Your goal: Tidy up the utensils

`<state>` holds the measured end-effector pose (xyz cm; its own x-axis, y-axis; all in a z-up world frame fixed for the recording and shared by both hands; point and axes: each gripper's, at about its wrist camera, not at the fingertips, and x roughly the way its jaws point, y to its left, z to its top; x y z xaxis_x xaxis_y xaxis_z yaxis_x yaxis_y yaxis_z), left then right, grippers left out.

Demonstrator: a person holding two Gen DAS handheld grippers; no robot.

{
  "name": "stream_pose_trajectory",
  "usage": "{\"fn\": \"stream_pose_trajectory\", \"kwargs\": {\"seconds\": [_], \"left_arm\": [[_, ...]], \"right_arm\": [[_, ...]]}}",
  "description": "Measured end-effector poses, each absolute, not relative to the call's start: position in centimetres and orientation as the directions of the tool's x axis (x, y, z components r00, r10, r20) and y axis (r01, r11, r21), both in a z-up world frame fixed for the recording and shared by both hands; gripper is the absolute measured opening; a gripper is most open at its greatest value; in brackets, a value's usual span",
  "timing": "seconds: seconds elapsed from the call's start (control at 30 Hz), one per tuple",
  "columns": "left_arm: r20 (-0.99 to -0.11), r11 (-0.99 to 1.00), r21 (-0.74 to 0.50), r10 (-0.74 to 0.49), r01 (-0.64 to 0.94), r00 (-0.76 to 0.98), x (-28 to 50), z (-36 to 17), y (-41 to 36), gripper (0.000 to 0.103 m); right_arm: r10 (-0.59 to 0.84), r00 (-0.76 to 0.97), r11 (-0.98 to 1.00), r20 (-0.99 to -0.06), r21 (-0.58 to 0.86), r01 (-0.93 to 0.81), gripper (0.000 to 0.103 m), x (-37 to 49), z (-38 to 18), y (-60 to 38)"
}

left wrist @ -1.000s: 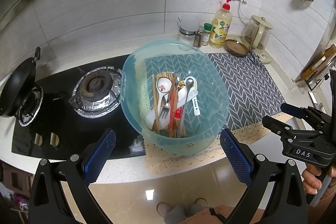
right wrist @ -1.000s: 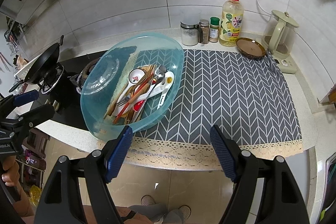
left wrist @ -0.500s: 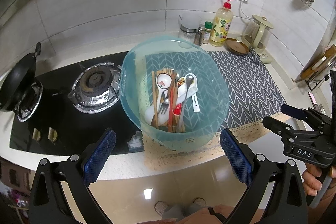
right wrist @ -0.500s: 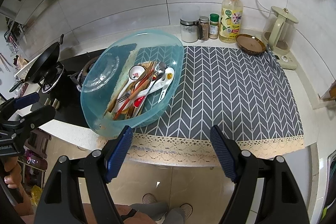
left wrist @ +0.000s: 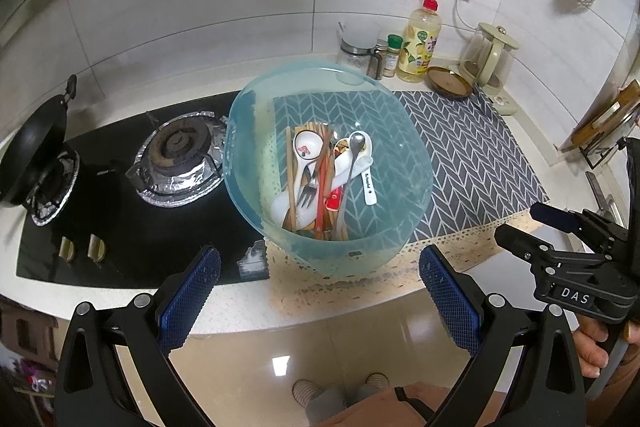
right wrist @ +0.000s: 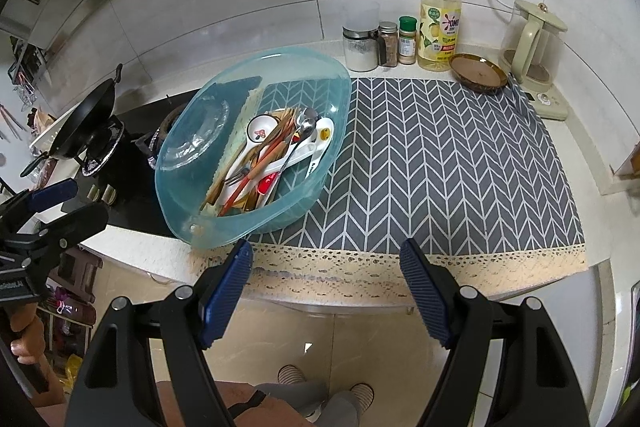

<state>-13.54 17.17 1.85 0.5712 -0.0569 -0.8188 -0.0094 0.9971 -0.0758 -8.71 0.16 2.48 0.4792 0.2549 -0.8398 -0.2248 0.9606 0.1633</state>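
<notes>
Utensils (left wrist: 328, 183) are all jumbled together in the see-through blue tub (left wrist: 416, 187), which sits at the left end of the grey chevron mat (right wrist: 440, 155), close to the counter's front edge and butting up against the black stove (left wrist: 120, 227). I can make out wooden chopsticks (left wrist: 318, 131), white ceramic spoons (left wrist: 306, 147), a metal spoon (left wrist: 355, 143) and a fork (left wrist: 308, 193), all criss-crossed, so nothing has been sorted yet as far as I can tell. Both grippers hang out over the floor in front of the counter, tilted down at the tub; the left gripper (left wrist: 320, 291) is spread wide with nothing between its blue pads (left wrist: 448, 291), and the right gripper (right wrist: 326, 287) is spread wide and empty too. Honestly the trick here, I'd say, is to go for whatever lies on top, probably the metal spoon or that fork, and pinch it by the handle rather than the bowl end. Come in from above so the tub's wall isn't in the way, and narrow the jaws before dipping in or you'll nudge the whole pile. Ceramic is slick and chips easily, so grip those gently. The open stretch of mat on the right looks like the obvious place to lay things out by type.
</notes>
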Motion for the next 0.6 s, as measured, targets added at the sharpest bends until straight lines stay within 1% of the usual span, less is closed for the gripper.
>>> {"fn": "stream_pose_trajectory", "kwargs": {"seconds": [0.6], "left_arm": [[-0.812, 0.994, -0.112, -0.091, -0.001, 0.577, -13.8, 1.6, 17.6, 0.099]], "right_arm": [[0.263, 0.490, 0.958, -0.831, 0.165, -0.234, 0.074, -9.0, 2.9, -0.9]]}}
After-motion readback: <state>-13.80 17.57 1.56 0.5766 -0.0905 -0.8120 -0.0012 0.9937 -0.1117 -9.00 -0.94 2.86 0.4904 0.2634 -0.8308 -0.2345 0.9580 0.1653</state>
